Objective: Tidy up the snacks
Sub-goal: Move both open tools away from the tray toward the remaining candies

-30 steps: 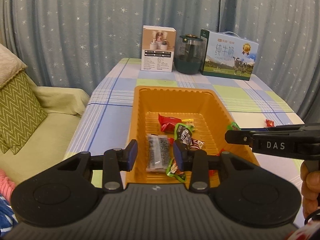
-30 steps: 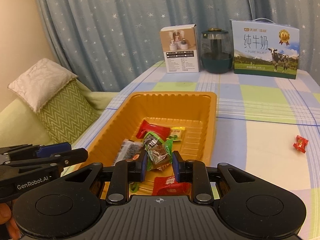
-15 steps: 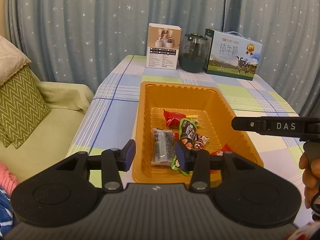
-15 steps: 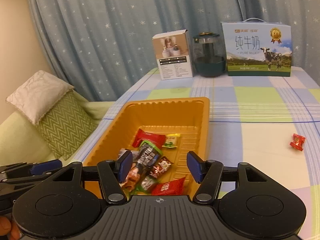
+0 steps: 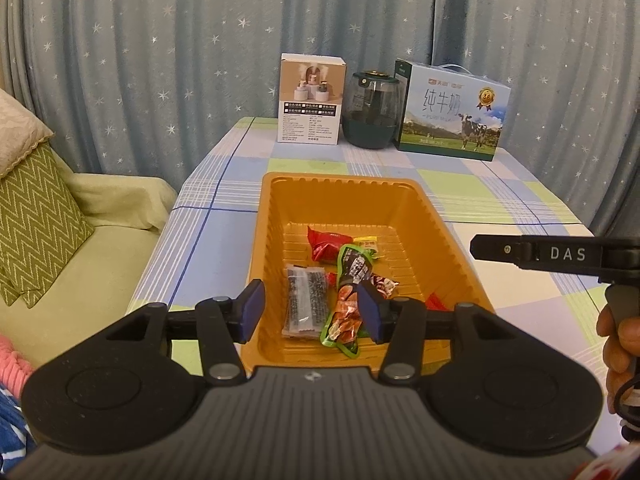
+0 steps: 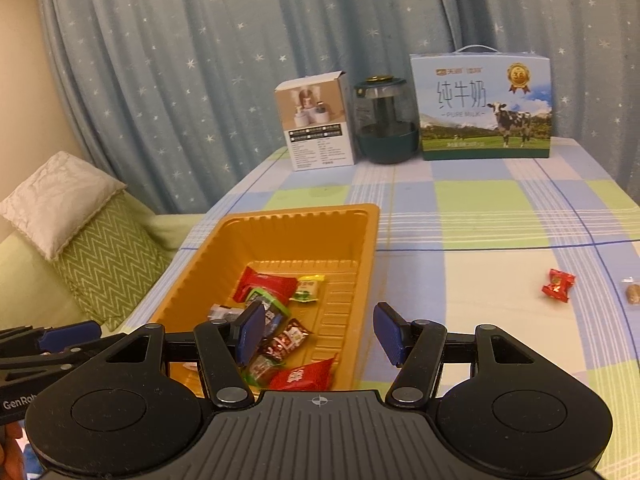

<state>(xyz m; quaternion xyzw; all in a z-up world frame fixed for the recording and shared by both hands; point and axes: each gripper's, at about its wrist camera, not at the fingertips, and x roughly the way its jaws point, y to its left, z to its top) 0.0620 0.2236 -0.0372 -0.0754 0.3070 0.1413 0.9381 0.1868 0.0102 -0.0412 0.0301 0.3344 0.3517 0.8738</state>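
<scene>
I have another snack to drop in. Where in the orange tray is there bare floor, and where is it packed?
The orange tray is bare in its far half, between the far wall and the red packet. The near half is crowded with wrappers, including the black packet. On the tablecloth, the patch between the tray and the red candy is bare.

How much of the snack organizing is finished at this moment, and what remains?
Done: several wrapped snacks lie in the orange tray. In hand: nothing; the right gripper and left gripper are both open and empty. Left: the red candy and a small brown snack lie on the tablecloth, outside the tray.
</scene>
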